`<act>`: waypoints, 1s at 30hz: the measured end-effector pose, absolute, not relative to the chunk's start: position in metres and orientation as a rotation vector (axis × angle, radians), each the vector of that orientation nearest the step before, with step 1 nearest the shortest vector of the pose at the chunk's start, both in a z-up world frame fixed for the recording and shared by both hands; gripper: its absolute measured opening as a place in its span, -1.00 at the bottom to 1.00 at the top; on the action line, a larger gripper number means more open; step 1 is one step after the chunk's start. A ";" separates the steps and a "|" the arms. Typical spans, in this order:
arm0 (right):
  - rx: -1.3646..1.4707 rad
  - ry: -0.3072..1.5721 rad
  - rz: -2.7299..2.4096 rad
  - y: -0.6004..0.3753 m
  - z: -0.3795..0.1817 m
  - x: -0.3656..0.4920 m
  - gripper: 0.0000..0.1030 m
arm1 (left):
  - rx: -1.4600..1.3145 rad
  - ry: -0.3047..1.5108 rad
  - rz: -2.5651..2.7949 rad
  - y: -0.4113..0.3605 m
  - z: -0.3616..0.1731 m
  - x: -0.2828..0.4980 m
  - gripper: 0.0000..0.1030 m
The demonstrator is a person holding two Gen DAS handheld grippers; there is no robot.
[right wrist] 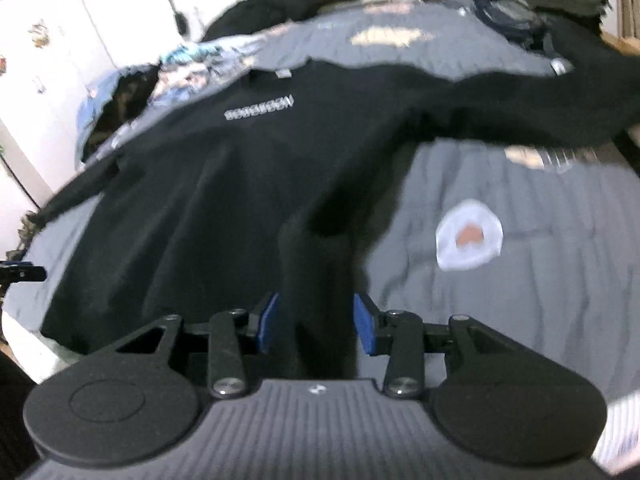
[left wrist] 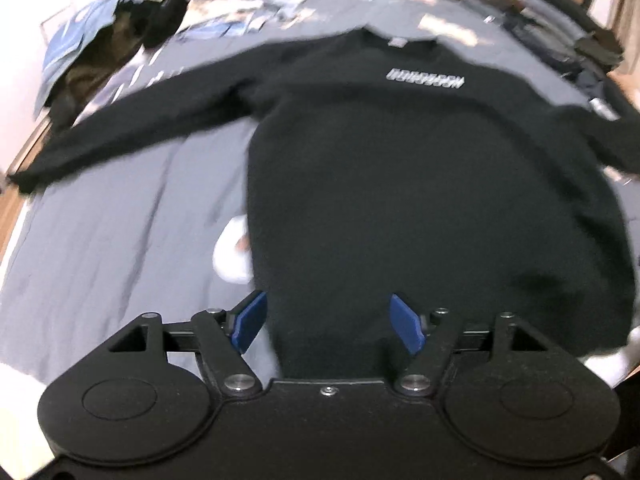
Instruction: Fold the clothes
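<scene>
Left wrist view: black long-sleeved sweatshirt (left wrist: 400, 168) lies flat, sleeves out, on the grey-blue quilted bed (left wrist: 120, 220). Left tool (left wrist: 326, 322) and right tool (right wrist: 316, 322) both stand spread over its hem, pinching nothing. Spreading looks finished; next, grasp a sleeve and fold inward.

No text readable. Black sweatshirt (left wrist: 400, 184) has a white print strip (left wrist: 426, 77) on the chest, far end near the collar; letters too blurred to make out in either view. Small pale tag (left wrist: 395, 43) at the collar, also illegible. Pale patches on the bed cover (left wrist: 120, 216): blurred, no words legible.
</scene>
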State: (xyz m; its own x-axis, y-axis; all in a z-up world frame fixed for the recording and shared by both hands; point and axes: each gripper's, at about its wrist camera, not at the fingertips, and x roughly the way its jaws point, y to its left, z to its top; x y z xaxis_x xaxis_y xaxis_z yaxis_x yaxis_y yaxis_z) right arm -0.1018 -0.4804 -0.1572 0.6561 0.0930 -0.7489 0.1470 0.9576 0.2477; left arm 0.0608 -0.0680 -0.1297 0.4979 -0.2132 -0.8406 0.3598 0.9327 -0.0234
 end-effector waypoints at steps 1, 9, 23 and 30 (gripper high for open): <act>0.282 0.878 -0.040 -0.476 -0.161 -0.102 -0.19 | 0.156 1.006 -0.347 -0.063 -0.135 0.061 0.32; 0.323 1.024 -0.051 -0.443 -0.204 -0.102 -0.14 | 0.037 1.126 -0.338 -0.040 -0.182 0.062 0.25; 0.638 0.899 0.144 -0.478 -0.126 -0.156 -0.85 | -0.010 1.180 -0.539 0.001 -0.111 0.043 -0.88; 0.268 1.247 0.115 -0.441 -0.168 -0.120 -0.77 | 0.171 1.282 -0.454 -0.024 -0.135 0.036 -0.42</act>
State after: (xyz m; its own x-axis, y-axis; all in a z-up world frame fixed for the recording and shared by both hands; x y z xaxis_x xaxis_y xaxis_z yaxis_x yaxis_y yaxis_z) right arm -0.1201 -0.4415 -0.1680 0.3170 0.2316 -0.9197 0.0599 0.9629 0.2631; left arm 0.0361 -0.0238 -0.1353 0.2112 -0.2313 -0.9497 0.4186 0.8994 -0.1259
